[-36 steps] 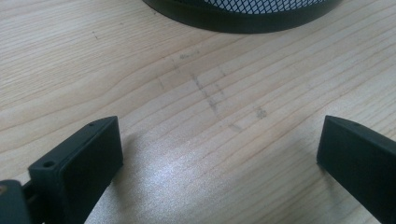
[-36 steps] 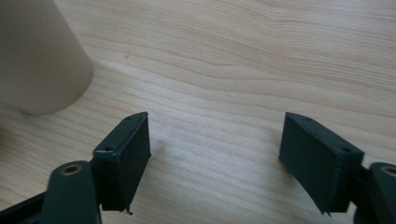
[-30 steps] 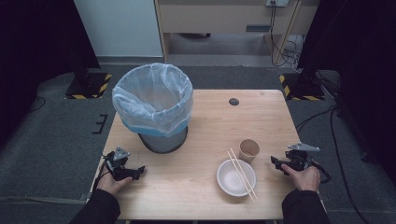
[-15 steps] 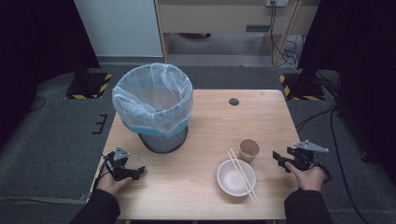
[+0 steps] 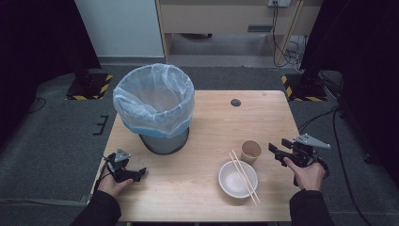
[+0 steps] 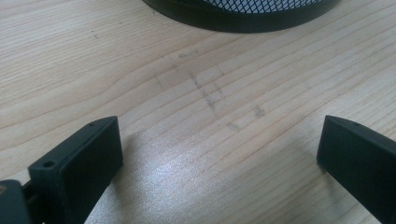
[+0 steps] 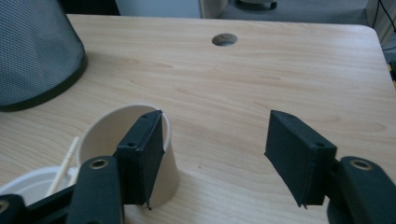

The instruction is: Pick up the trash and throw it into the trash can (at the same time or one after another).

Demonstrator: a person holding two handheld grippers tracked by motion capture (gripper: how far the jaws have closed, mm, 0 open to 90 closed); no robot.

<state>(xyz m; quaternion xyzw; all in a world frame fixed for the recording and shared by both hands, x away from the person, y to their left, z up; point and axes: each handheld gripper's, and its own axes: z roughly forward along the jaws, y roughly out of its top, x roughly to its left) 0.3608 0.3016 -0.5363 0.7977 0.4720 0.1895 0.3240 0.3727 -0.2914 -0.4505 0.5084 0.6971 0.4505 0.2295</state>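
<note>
A tan paper cup (image 5: 251, 151) (image 7: 109, 135) stands upright on the wooden table (image 5: 221, 122), just behind a white bowl (image 5: 237, 179) with a pair of chopsticks (image 5: 243, 176) laid across it. My right gripper (image 5: 274, 151) (image 7: 217, 154) is open, held a little above the table just right of the cup; its left jaw overlaps the cup's rim in its own view. My left gripper (image 5: 139, 174) (image 6: 219, 158) rests open near the table's front left corner, nothing between its jaws.
A black mesh bin (image 5: 155, 106) (image 7: 35, 51) (image 6: 243, 11) lined with a translucent bag stands at the table's left, close behind the left gripper. A round cable hole (image 5: 235, 102) (image 7: 224, 39) sits near the far edge. Bare wood lies right of the cup.
My right gripper has drifted slightly away from the cup and lifted a little. The left gripper has stayed still.
</note>
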